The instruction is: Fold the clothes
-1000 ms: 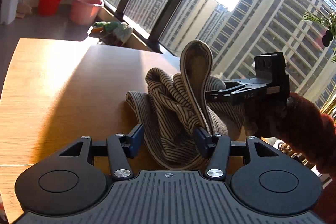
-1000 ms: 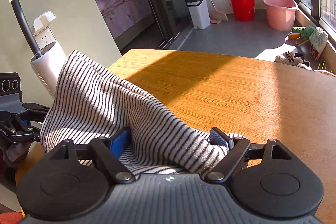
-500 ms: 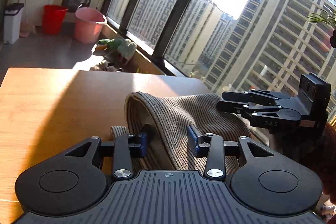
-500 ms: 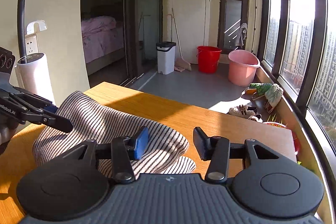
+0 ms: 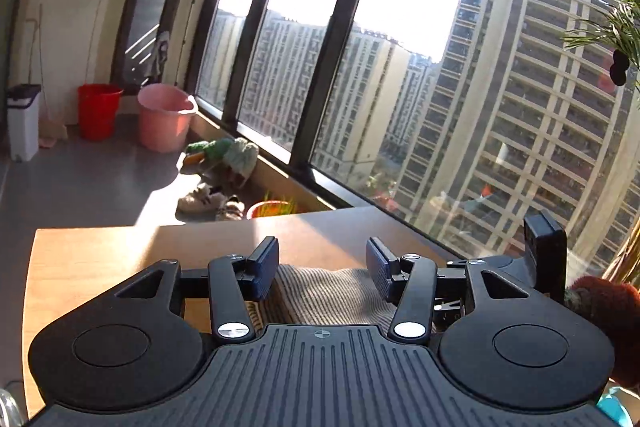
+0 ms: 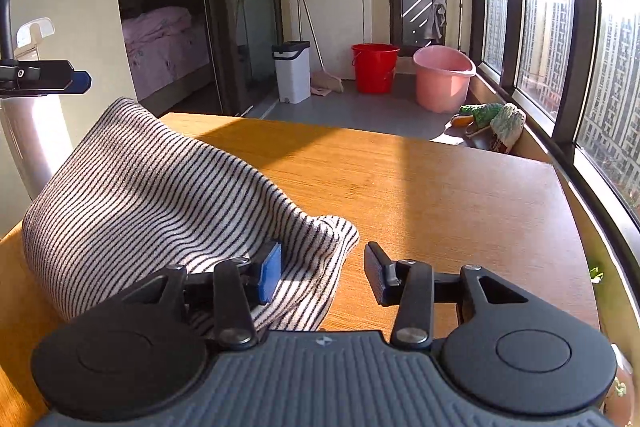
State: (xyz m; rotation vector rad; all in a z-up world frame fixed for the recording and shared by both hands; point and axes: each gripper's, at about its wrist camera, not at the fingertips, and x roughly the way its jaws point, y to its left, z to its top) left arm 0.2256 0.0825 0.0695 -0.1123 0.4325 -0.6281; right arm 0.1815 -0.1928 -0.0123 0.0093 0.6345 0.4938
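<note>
Striped garment [image 6: 152,195] lies heaped on the bench [image 6: 440,195], at ten o'clock from the right hand-held gripper [image 6: 322,273], its corner between parted jaws, ungripped. Left hand-held gripper [image 5: 322,269], jaws just reopened, hovers above the cloth, gripping nothing. Right is nearer.

I'm in a high-rise flat, sunroom/balcony w/ wooden table [image 6: 420,195]: bedroom w/ pink bed [image 6: 160,39] thru doorway, red bucket [image 6: 374,67], pink tub [image 6: 442,79], bin [image 6: 293,71], apt towers [image 5: 520,107] outside.
</note>
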